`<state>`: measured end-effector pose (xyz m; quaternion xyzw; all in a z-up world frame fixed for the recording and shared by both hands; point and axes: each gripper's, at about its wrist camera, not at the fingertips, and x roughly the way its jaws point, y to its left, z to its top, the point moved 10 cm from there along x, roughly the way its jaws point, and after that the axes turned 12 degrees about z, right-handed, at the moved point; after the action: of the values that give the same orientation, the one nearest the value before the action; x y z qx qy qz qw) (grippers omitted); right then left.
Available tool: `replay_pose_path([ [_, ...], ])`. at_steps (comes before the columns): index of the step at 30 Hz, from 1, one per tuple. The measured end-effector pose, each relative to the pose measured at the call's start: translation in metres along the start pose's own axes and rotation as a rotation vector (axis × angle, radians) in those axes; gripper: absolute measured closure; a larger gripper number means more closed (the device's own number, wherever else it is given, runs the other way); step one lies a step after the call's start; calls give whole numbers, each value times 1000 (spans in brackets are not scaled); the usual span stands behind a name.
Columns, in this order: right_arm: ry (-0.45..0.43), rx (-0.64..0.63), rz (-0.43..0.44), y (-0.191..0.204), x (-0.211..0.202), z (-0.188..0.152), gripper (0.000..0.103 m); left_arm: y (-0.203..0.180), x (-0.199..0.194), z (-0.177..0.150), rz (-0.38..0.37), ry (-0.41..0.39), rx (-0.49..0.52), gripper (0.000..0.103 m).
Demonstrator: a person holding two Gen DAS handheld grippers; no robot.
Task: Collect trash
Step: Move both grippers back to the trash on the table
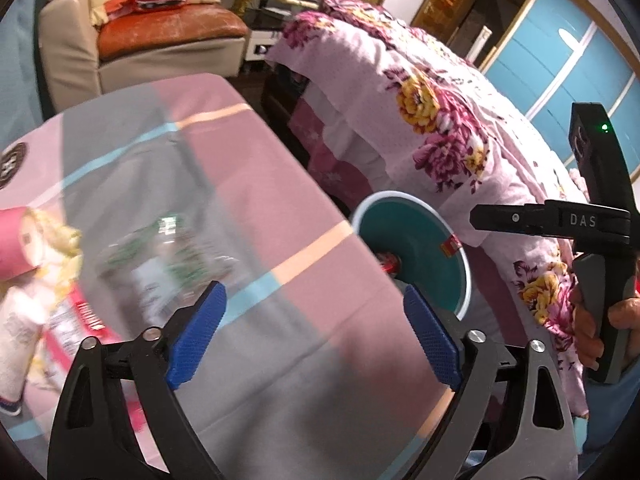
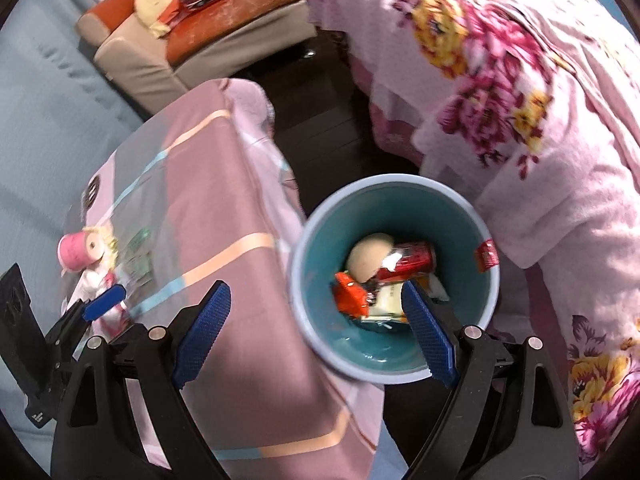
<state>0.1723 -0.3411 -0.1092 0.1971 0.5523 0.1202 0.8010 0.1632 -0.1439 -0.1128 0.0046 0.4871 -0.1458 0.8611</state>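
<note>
A teal bin (image 2: 460,224) with a pale rim stands on the floor between the table and the bed. It holds a red can (image 2: 416,258), an eggshell-like pale ball (image 2: 366,258) and orange and white wrappers (image 2: 352,296). My right gripper (image 2: 316,328) is open and empty above the bin's near rim. My left gripper (image 1: 316,332) is open and empty over the table (image 1: 280,184). A clear plastic wrapper (image 1: 168,264) with green print lies on the table ahead of it, beside a pink roll (image 1: 16,240) and a red-white packet (image 1: 76,328). The bin also shows in the left wrist view (image 1: 420,240).
The table wears a pink and grey cloth (image 2: 224,200). A bed with a floral blanket (image 1: 440,120) lies right of the bin. A sofa chair (image 1: 160,40) stands behind. The right gripper's body (image 1: 600,240) shows in the left view, the left one's finger (image 2: 104,306) in the right view.
</note>
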Motion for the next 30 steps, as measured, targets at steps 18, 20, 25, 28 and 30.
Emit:
replay_pose_path([
  [18, 189, -351, 58, 190, 70, -44, 20, 202, -64, -57, 250, -30, -107, 11],
  [20, 217, -389, 68, 208, 82, -51, 20, 221, -69, -66, 266, -26, -120, 11],
  [25, 298, -468, 85, 249, 115, -68, 20, 253, -73, -82, 275, -12, -143, 11],
  [28, 350, -505, 94, 268, 140, -76, 20, 265, -72, -87, 274, -7, -143, 11],
  [30, 375, -514, 96, 277, 154, -78, 20, 270, -70, -89, 274, -3, -136, 11],
])
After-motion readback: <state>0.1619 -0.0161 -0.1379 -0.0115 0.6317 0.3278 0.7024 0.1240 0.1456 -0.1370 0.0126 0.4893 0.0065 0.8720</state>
